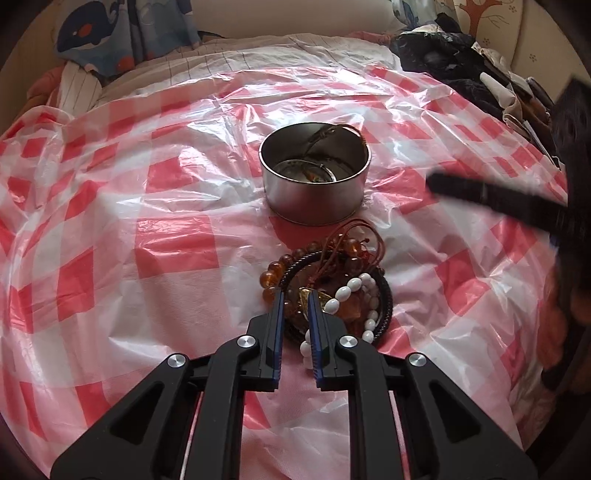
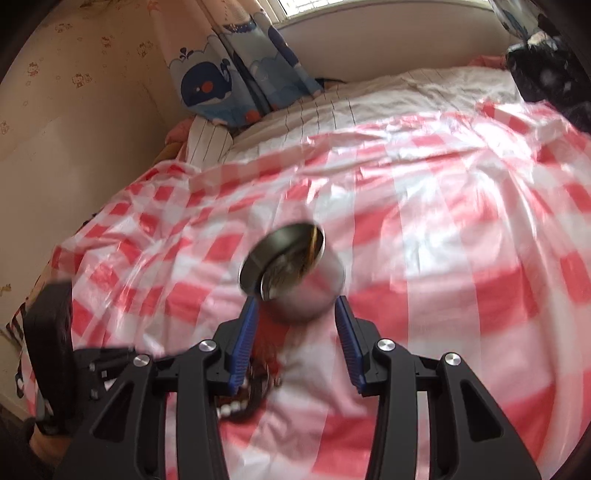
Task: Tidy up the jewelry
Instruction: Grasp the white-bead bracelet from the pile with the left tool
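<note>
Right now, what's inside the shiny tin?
The tin holds a brown cord draped over its rim and something round and silvery with an amber bit at the bottom. Its near wall hides the rest.

Lighting: daylight, bright, soft; your right wrist view shows a window [image 2: 384, 7] at the top, above the metal tin [image 2: 291, 273]. Glare: white sheen across the plastic checked sheet [image 1: 147, 206] around the tin [image 1: 315, 173] and on its rim. Shadows: faint. Blur: your left wrist view is sharp except a smeared right claw [image 1: 480, 192] right of the tin; the right wrist view is motion-smeared throughout. Distortion: fisheye bowing, dark corners.
</note>
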Available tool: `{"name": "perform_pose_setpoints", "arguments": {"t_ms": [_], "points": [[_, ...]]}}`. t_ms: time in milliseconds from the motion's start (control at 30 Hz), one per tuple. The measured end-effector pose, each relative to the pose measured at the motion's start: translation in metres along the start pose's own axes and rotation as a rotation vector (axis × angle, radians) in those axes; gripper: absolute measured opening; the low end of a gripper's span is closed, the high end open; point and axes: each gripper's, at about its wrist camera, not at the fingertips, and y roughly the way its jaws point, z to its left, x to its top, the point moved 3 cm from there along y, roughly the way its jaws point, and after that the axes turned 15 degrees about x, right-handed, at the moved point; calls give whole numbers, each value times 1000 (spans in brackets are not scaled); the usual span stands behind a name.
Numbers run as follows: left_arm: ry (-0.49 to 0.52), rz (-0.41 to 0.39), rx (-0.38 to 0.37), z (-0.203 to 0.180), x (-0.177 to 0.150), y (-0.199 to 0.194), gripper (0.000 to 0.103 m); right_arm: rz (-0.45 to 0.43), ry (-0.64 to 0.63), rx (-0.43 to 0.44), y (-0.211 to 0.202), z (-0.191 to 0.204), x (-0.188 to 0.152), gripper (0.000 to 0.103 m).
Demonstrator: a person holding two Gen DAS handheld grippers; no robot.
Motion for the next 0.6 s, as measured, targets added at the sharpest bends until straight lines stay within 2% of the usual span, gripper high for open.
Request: {"name": "perform_pose_setpoints", "arguments": {"t_ms": [67,167,367,467,500,600], "points": [[10,-16,18,0,2,-7,11,32,37,-1,4,-7,-17,43],[27,-44,0,-1,6,-19,13,49,66,26,10,-8,-22,43],[82,5,-2,-19,-3,-1,13,77,41,51,26,2,-27,43],[122,3,39,-23,-5,-1,12,76,67,86,36,-1,-26,43],[132,3,44,-23,-5,-1,9,70,83,107,39,-2,-24,43],[147,-12,33,-23,-2,-9,7,48,124,163,46,-7,-17,44]]}}
